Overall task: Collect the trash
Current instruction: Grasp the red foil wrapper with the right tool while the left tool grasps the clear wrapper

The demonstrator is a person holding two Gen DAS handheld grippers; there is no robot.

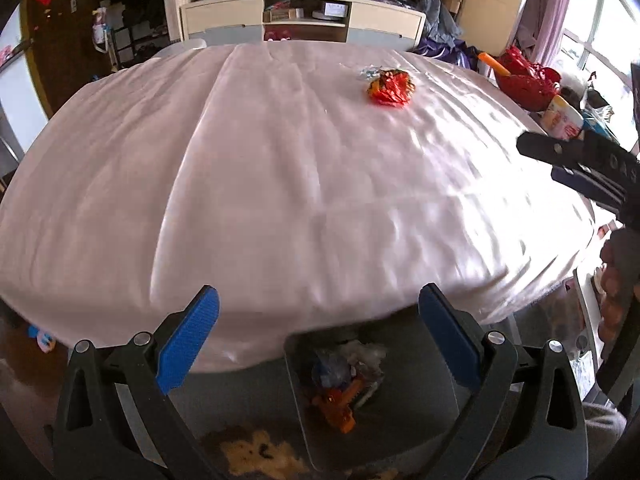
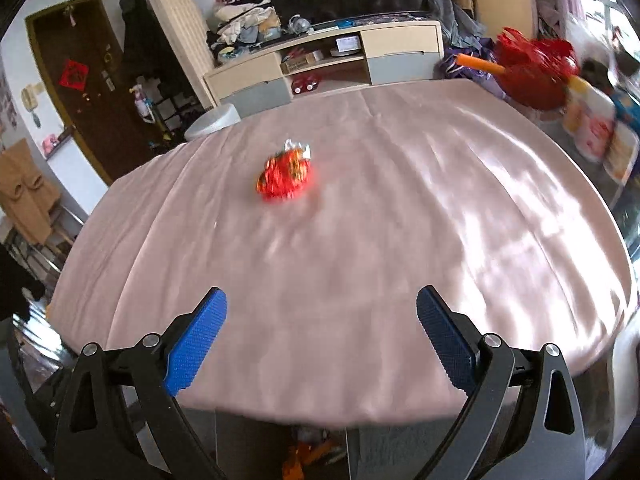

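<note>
A crumpled red wrapper (image 2: 286,176) lies alone on the pink tablecloth (image 2: 360,240), while the left gripper (image 1: 319,332) and right gripper (image 2: 322,334) both gape wide, holding nothing.

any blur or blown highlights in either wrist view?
Left wrist: tablecloth blown out by window glare at right, red wrapper fairly sharp. Right wrist: motion blur smears the red wrapper and right-edge clutter; exposure even. Fisheye bends both.
</note>
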